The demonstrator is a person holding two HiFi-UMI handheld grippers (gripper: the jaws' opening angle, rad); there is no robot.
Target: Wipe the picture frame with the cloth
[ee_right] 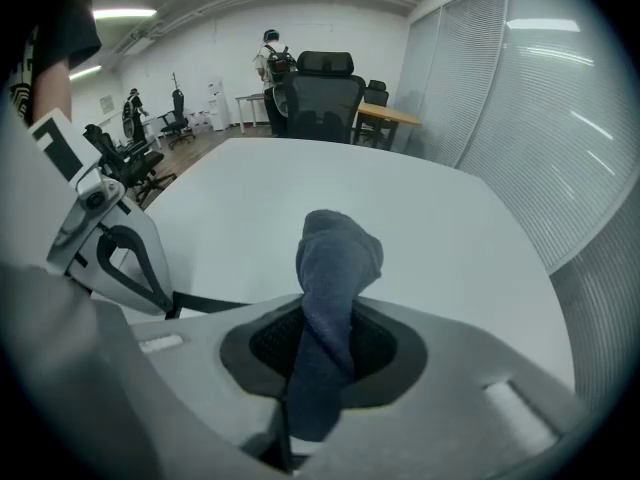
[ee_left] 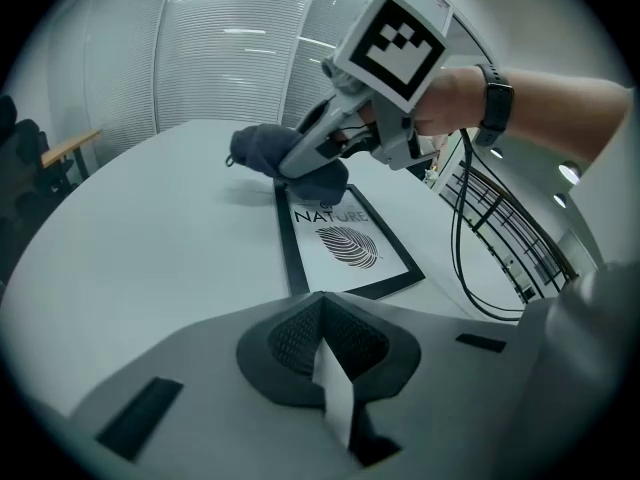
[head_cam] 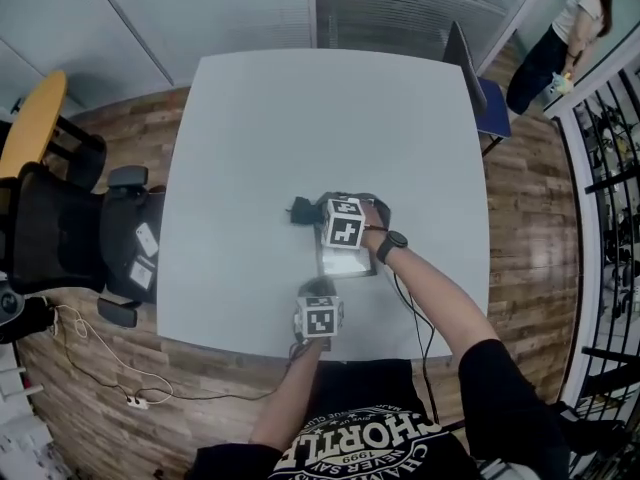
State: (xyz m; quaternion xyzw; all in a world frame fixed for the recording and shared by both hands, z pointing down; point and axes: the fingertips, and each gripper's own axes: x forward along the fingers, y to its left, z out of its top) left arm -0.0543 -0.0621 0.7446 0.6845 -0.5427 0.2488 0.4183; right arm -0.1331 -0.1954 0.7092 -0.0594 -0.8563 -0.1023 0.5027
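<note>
Looks like the wiping step itself, probably near its start. Grips the dark blue cloth [ee_right: 338,258] in the right tongs [ee_right: 318,368], clamped hard on it, with a bunched wad poking out past the tips. Brings that wad to the top edge of the picture frame [ee_left: 345,243], right over the word NATURE in the left gripper view. Cannot say for certain whether the wad is pressing on the glass or sitting just above it.

Finds the frame lying flat on the pale bench [head_cam: 250,148], black-bordered with a leaf print, at the centre of the head view, partly under the right tongs' marker cube.

Holds the left tongs [ee_left: 325,378] closed with nothing between them, low in the head view near the bench's bottom edge. Stops just short of the frame's lower edge, apart from it in the left gripper view.

Calls next for drawing the wad down across the print toward the lower edge of the frame, then back up in overlapping strokes. Needs light, even pressure, since the frame would likely slide on so smooth a bench. May well need the left tongs set down on a lower corner first to pin the frame. Also worth dragging flat rather than jabbing, so the wad does not roll out of the grip.
</note>
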